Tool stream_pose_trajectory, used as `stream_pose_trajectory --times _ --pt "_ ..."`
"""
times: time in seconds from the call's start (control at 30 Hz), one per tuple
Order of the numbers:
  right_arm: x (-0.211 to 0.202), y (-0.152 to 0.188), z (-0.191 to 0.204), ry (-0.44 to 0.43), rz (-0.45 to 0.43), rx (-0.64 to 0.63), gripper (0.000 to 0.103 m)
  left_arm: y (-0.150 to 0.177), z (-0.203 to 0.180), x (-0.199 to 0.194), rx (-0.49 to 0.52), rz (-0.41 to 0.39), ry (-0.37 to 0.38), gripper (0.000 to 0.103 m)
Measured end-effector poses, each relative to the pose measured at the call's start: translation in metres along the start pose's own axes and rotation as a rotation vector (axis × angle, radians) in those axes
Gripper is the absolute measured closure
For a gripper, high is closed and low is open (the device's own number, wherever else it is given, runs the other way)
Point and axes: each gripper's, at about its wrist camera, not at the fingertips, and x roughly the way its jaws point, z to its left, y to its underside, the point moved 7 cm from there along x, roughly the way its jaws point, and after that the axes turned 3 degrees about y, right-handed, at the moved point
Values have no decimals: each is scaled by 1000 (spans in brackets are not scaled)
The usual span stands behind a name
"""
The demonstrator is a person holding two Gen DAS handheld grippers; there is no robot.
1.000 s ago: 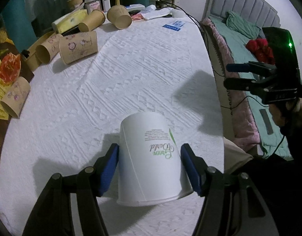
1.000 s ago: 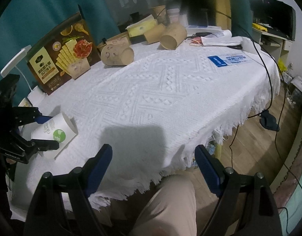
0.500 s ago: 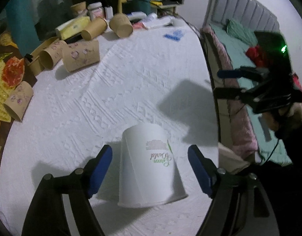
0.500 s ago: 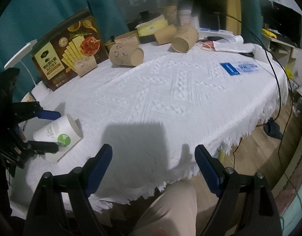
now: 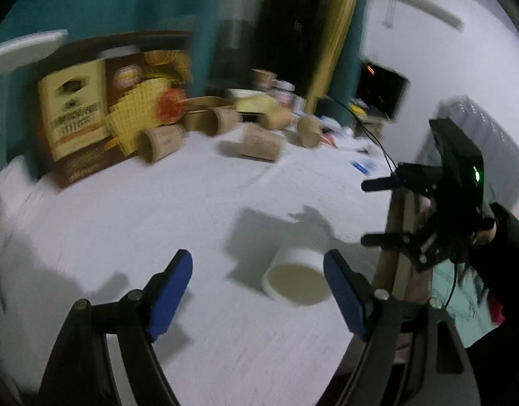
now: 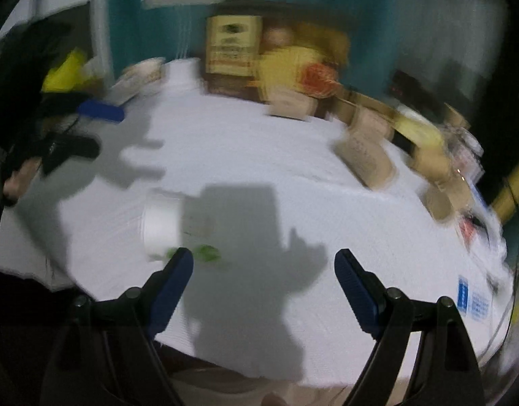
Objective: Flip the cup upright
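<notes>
The white paper cup (image 5: 295, 279) rests on the white tablecloth (image 5: 158, 209). It seems to lie on its side with its open mouth toward the left wrist camera, though blur leaves this unsure. My left gripper (image 5: 259, 287) is open, its jaws having just been opening. The cup sits just beyond its right fingertip, free of both pads. In the right wrist view the cup (image 6: 164, 223) is left of centre, beyond my open, empty right gripper (image 6: 264, 274). The left gripper (image 6: 87, 128) shows at the far left. The right gripper (image 5: 377, 211) hovers right of the cup.
Several brown paper cups (image 5: 259, 142) lie on their sides along the back of the table. A printed food box (image 5: 76, 125) leans against the teal curtain. A blue card (image 6: 472, 297) and cables lie near the right edge. A bed (image 5: 479, 304) lies beyond it.
The left jaws opened and drew back from the cup. The cup, earlier standing mouth down, now shows its open mouth. Both cameras swung and rolled, and the right gripper now faces the cup.
</notes>
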Motion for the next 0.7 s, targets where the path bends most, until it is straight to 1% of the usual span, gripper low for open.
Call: stream_pose_trajectory --times 0.1,0.17,0.27,0.4,0.47,0.53,0.7 --pt "9 -11 33 -24 22 -173 19 16 22 -18 -78 -28 -24 23" --pt "15 -13 58 -32 49 -344 19 24 32 -25 -106 -36 -41 23" --pt "19 -8 82 -24 95 -562 19 33 41 -35 -126 -71 -63 23" --pt "28 -6 89 10 167 -721 19 43 45 -48 -122 -122 -95 23" --pt "37 -8 87 59 200 -793 19 48 51 -52 -130 -134 -117 23" --pt "45 -10 87 79 228 -851 19 54 57 -50 -147 -125 -118 23" --pt "62 -18 98 66 284 -976 19 73 73 -51 -202 -107 -96 23"
